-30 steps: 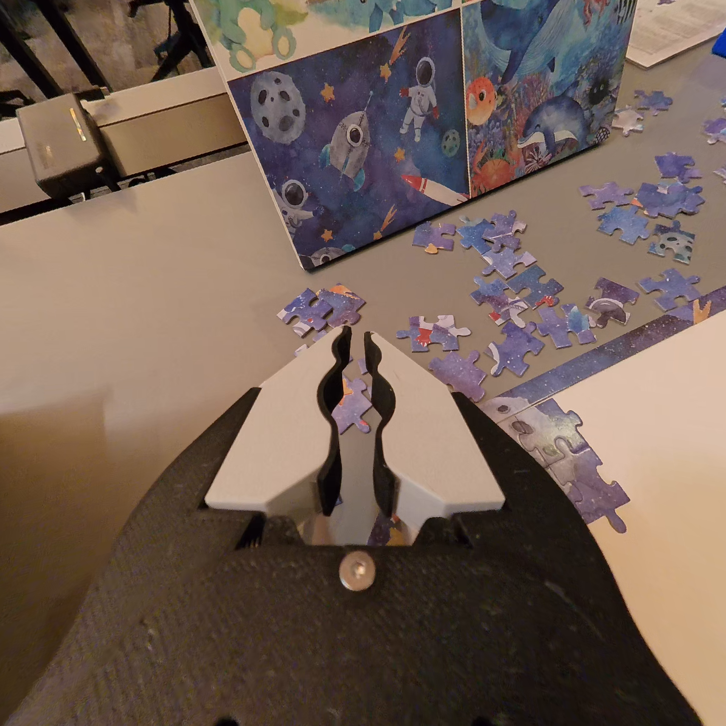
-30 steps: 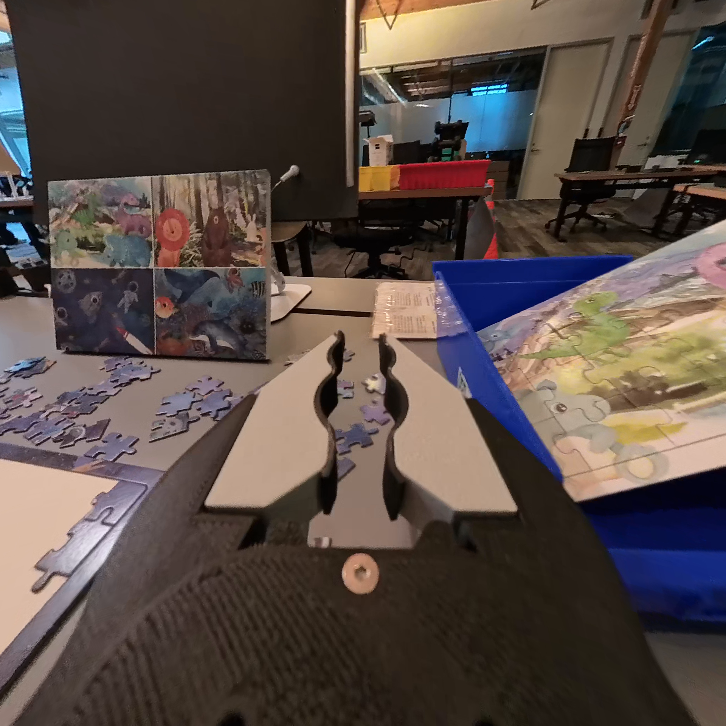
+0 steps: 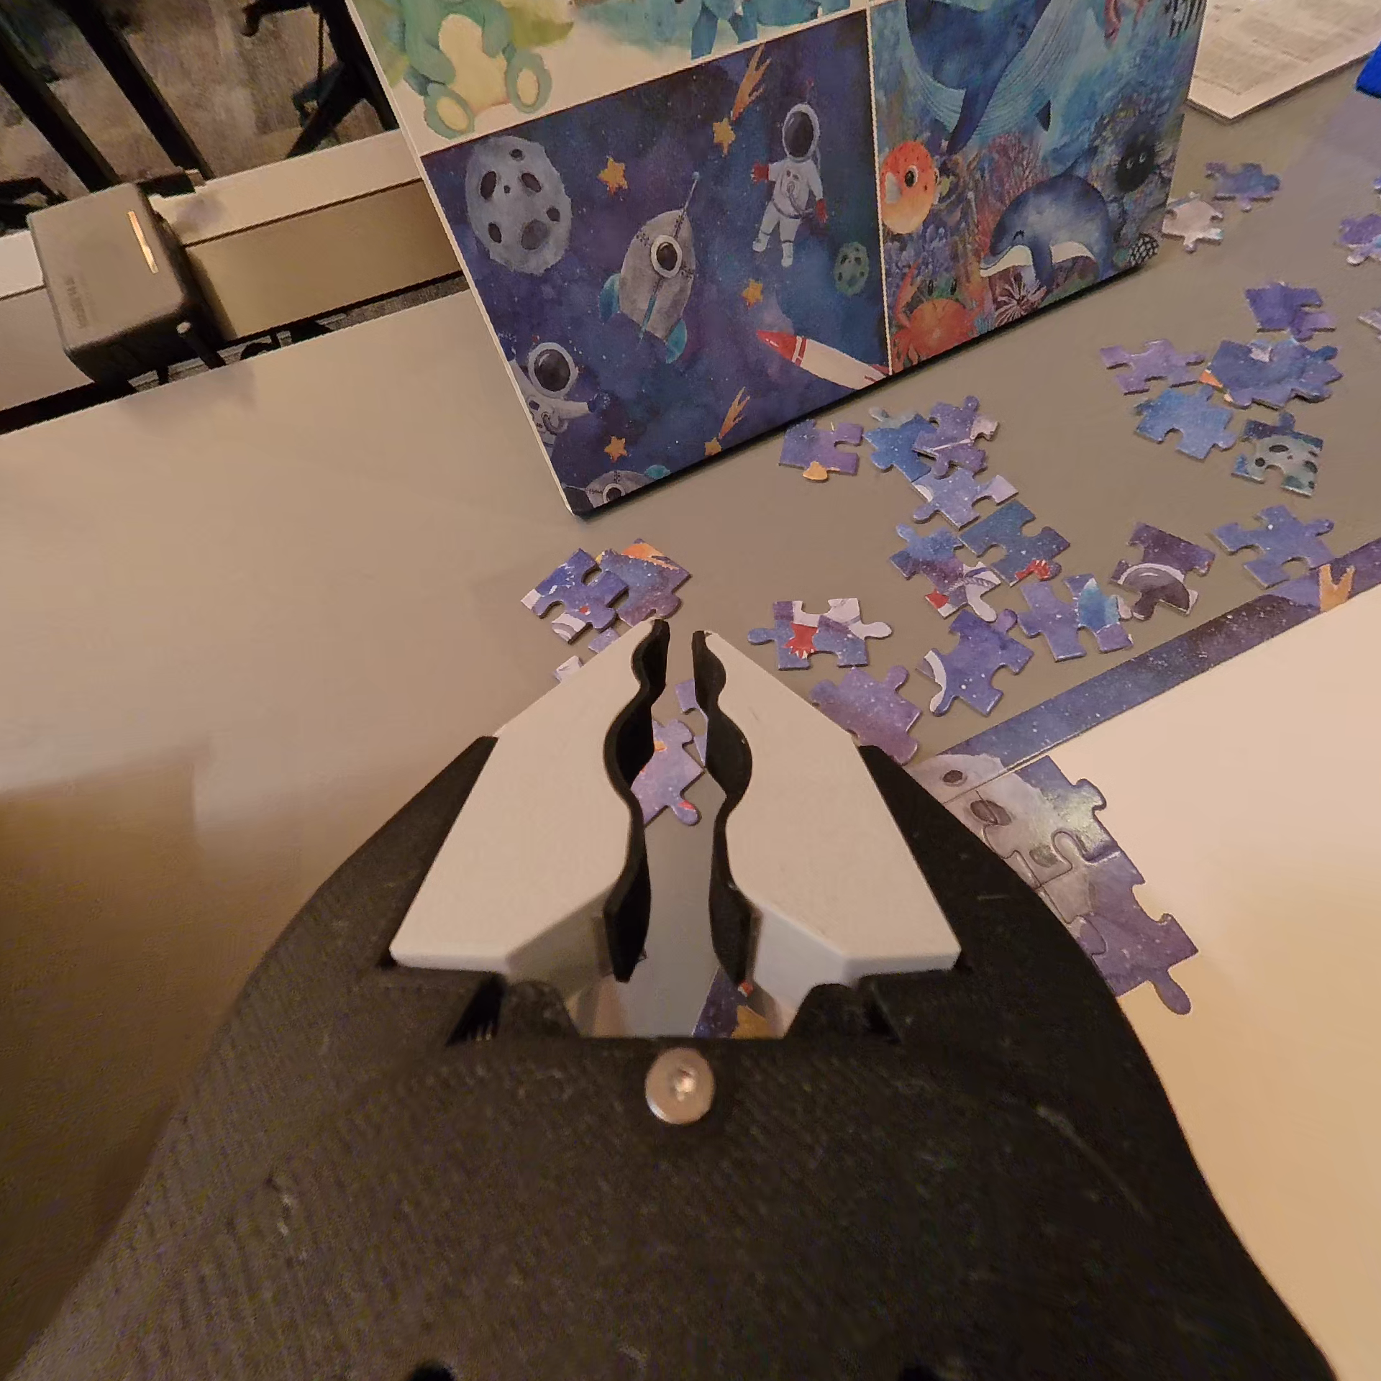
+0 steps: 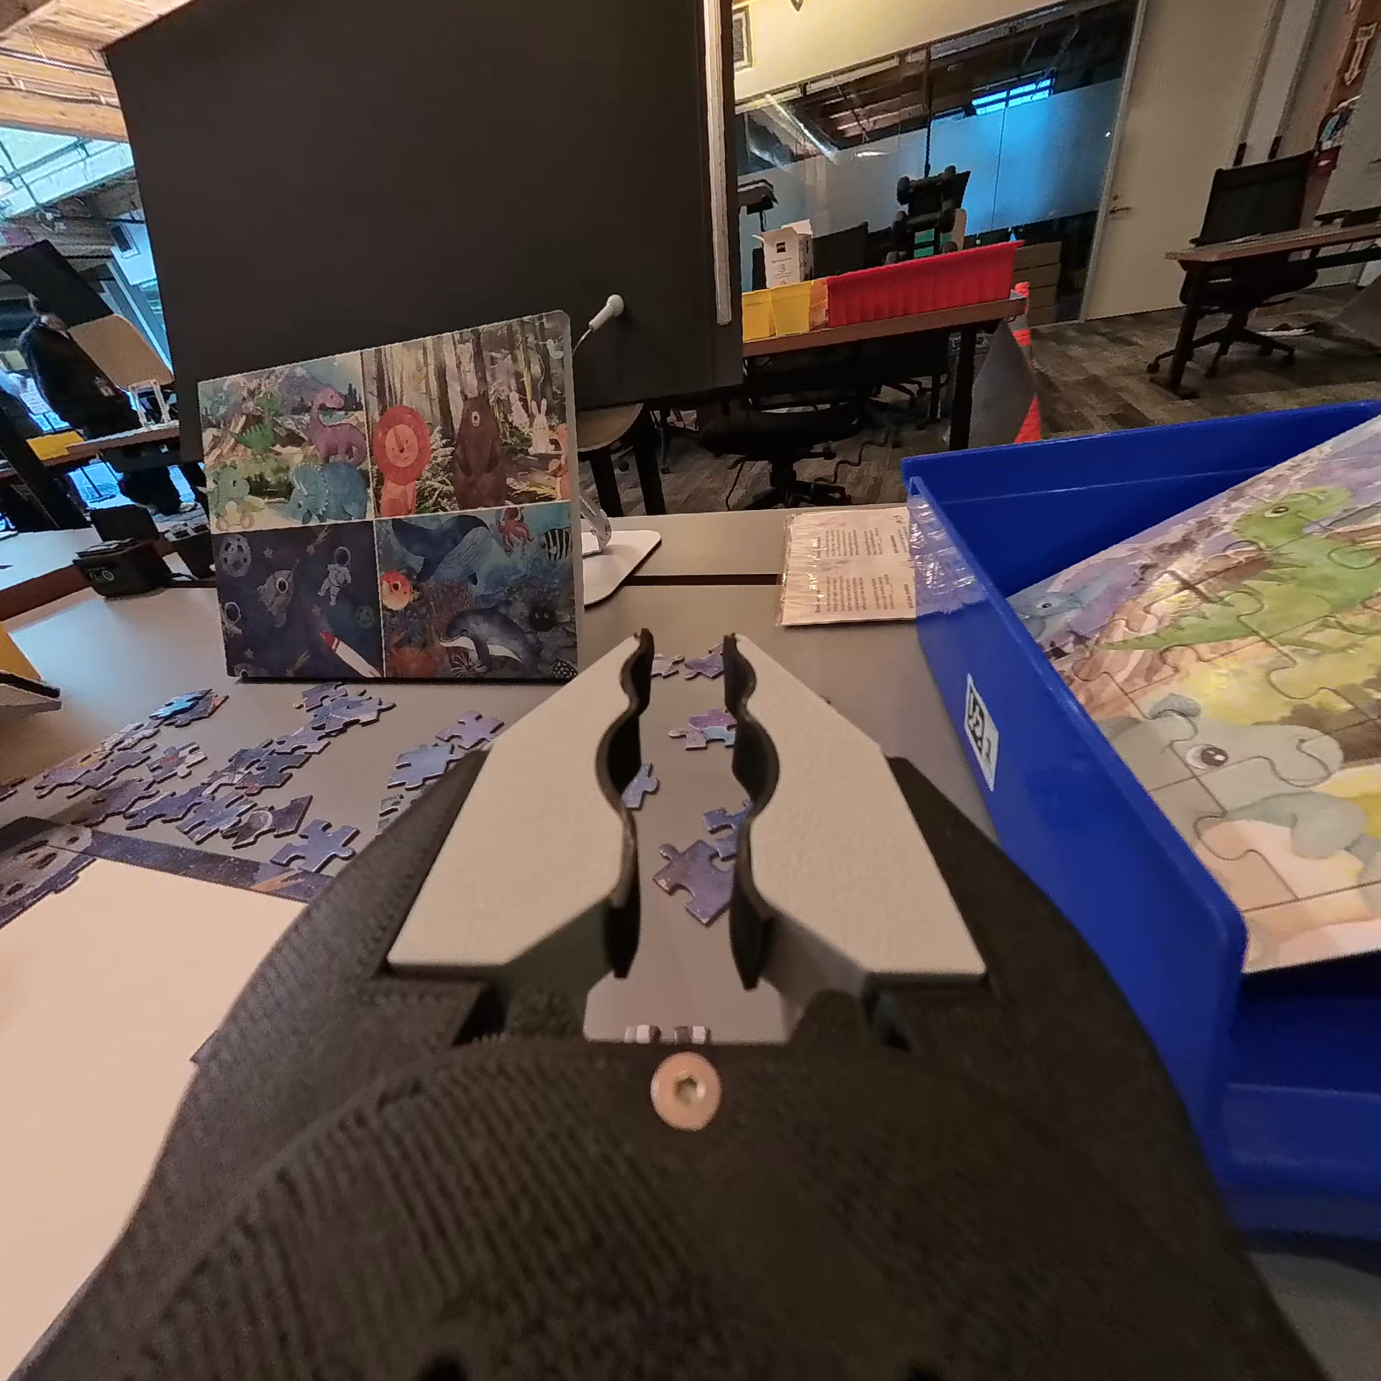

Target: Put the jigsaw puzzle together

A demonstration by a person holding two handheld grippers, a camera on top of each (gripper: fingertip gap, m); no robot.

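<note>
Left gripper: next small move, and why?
Probably lower the left gripper straight down and open it a little. Its jaws stand narrowly apart with nothing between the pads; the purple puzzle piece seen through the gap lies flat on the grey table beneath. Other loose pieces sit close by, so a straight drop seems safest.

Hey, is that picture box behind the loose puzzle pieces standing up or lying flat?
Standing up: the picture box rests on its bottom edge on the table, its illustrated face visible.
</note>
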